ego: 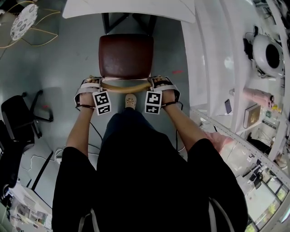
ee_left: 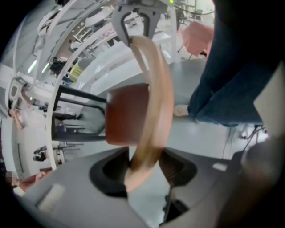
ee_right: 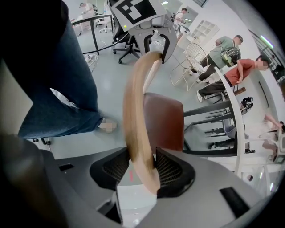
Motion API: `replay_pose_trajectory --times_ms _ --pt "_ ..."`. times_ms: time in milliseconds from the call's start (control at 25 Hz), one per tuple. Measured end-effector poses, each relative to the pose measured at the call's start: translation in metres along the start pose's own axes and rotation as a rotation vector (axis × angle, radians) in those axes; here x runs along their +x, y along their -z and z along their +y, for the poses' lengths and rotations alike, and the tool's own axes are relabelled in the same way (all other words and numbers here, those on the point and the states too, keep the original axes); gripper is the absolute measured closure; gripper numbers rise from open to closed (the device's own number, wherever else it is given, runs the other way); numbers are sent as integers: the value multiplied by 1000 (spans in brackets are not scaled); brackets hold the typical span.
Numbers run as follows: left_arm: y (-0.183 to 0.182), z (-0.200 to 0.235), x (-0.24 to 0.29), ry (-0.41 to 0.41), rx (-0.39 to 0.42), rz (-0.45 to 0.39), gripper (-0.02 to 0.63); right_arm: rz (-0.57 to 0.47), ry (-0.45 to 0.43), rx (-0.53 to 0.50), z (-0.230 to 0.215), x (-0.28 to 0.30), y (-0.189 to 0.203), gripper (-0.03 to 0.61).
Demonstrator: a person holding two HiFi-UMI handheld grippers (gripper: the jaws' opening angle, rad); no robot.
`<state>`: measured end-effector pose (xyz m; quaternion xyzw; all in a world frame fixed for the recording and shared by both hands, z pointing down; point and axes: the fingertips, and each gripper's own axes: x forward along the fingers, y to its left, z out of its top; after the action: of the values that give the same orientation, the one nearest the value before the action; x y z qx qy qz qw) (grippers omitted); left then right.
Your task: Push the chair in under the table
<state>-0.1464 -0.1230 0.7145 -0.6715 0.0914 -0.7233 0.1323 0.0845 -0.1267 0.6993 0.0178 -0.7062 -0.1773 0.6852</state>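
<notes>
The left claw (ego: 92, 84) and right claw (ego: 161, 83) each clench an end of the chair (ego: 126, 56) backrest (ego: 126, 87), near the far worktop (ego: 131, 10).

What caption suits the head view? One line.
Left tool and right tool grip the chair's wooden backrest before the white table.

Head view: from above the person (ego: 145, 181), steeply down on chair (ego: 126, 55), floor (ego: 68, 68), table (ego: 131, 11) edge at top. Left gripper view: very close, looks along backrest (ee_left: 153, 102) toward right gripper (ee_left: 135, 33). Right gripper view: mirrored, toward left gripper (ee_right: 156, 48). All three share backrest and brown seat (ee_right: 162, 120).
</notes>
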Motion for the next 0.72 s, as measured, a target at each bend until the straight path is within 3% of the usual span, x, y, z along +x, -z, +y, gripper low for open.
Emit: replay_pose_trajectory --times_ms 400,600,720 --pt "9 16 4 -12 13 22 402 -4 -11 12 -12 -1 -7 388" --pt "11 7 8 7 40 -3 403 7 -36 0 -4 2 -12 388" --pt "22 5 15 13 51 26 399 16 -53 9 4 5 -24 394"
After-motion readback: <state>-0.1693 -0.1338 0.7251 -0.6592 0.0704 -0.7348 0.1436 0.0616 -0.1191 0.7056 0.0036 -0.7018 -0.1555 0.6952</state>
